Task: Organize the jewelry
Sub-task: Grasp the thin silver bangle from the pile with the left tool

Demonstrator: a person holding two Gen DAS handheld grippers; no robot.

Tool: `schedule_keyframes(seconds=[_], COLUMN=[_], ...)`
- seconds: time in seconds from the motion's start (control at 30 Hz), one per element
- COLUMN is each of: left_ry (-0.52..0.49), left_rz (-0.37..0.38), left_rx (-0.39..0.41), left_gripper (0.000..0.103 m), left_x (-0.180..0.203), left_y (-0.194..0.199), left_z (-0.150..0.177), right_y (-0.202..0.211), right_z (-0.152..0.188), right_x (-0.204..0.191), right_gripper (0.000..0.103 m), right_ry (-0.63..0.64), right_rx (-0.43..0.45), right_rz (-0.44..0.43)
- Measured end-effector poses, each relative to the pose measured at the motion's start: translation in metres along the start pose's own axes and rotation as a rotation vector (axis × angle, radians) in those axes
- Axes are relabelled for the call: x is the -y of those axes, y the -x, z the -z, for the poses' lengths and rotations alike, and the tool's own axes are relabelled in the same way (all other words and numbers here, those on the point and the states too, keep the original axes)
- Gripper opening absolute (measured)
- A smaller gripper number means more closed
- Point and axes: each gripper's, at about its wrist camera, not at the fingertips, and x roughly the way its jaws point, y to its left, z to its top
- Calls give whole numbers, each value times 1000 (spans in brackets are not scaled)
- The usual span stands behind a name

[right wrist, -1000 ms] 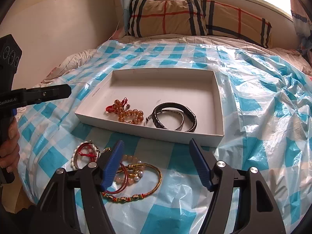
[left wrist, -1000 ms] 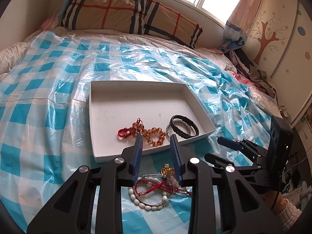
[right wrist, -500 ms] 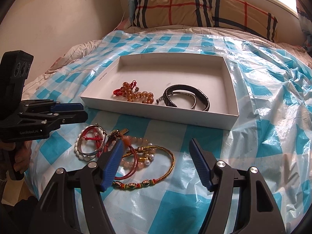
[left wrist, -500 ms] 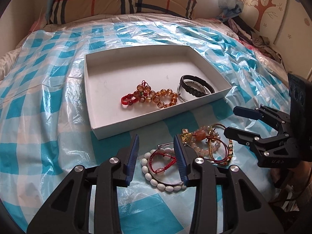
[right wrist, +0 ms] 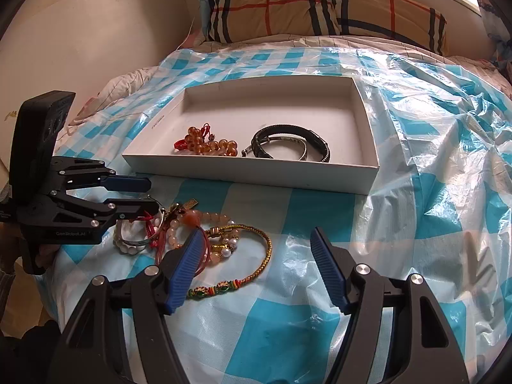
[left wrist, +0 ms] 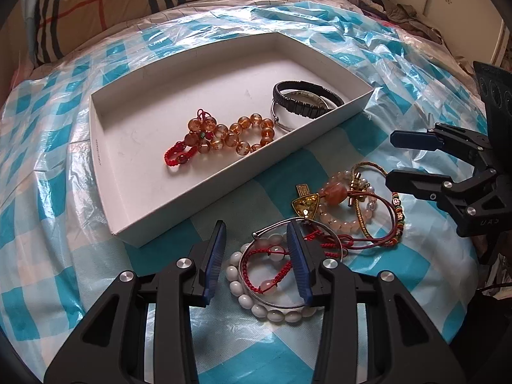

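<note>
My left hand-held gripper (left wrist: 256, 256) hangs low over the near end of the jewelry pile on the bed, its blue pads parted with nothing pressed between them; the jaws have just been opening. Between and just beyond the pads lies the white bead bracelet (left wrist: 252, 300), with a red cord bracelet (left wrist: 262, 265) and a thin silver bangle (left wrist: 288, 300) lying across it. The right-hand pad overlaps the bangle and the red cord in my view, but I cannot tell whether it touches them.

My right hand-held gripper (right wrist: 256, 265) stands wide open and holds nothing. Its left pad sits over the edge of the pile, in front of the pink bead bracelet (right wrist: 204, 217) and the gold braided bangle (right wrist: 256, 265); its right pad is over bare plastic sheet. From that camera I see the left hand-held gripper at the left, its tips above the white beads.

The white tray (left wrist: 105, 172) lies on the blue checked plastic sheet (left wrist: 48, 192) just beyond the pile. Inside it an amber bead bracelet (left wrist: 233, 134) with a red cord loop lies near the front wall, and a black band (left wrist: 304, 102) overlapping a silver bangle lies to its right. A striped pillow (right wrist: 320, 9) rests at the head of the bed.
</note>
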Motion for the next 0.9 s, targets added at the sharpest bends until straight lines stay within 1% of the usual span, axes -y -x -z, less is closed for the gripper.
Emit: schedule_keyframes(seconds=[0.03,0.07,0.1,0.13,0.17,0.27,0.47,0.53,0.67,0.7,0.73,0.77,0.8,0.83,0.87,0.9], left_ry=[-4,-9,-14,-17,-15,10,89,106,117,116,111,102,94,85,77,72], left_rz=[4,12,2,-6,-6,-13,7,20,14,15,15,14,15,18,16,12], left_rx=[1,0,2,-1,-2,4,2,3,20,24,28,31,32,29,24,16], left_gripper=[33,25,21,13,9,5,5,6,7,8,13,18,22,29,32,32], left_x=[1,4,6,8,10,12,12,9,4,4,5,6,7,9,10,11], left_y=[0,1,2,3,5,11,25,26,25,24,23,22,20,18,15,12], left_z=[0,-1,0,1,2,7,22,22,14,12,10,8,6,4,4,4], right_y=[0,0,0,1,1,3,3,3,-1,-2,-3,-3,-4,-4,-4,-4], right_z=[0,0,1,1,1,4,11,13,15,16,16,16,17,17,17,17], right_x=[0,0,0,0,0,-1,1,2,2,2,2,2,3,3,3,4], right_gripper=[67,67,67,67,67,67,68,70,70,70,71,71,71,71,71,71], right_ry=[-2,-4,-5,-5,-6,-7,-23,-26,-29,-30,-31,-32,-33,-33,-33,-33], right_rx=[0,0,-1,-1,-1,-3,-14,-17,-22,-23,-24,-25,-26,-27,-26,-26], right_rz=[1,1,2,2,2,-1,-4,-3,0,1,1,0,0,-1,-1,-1])
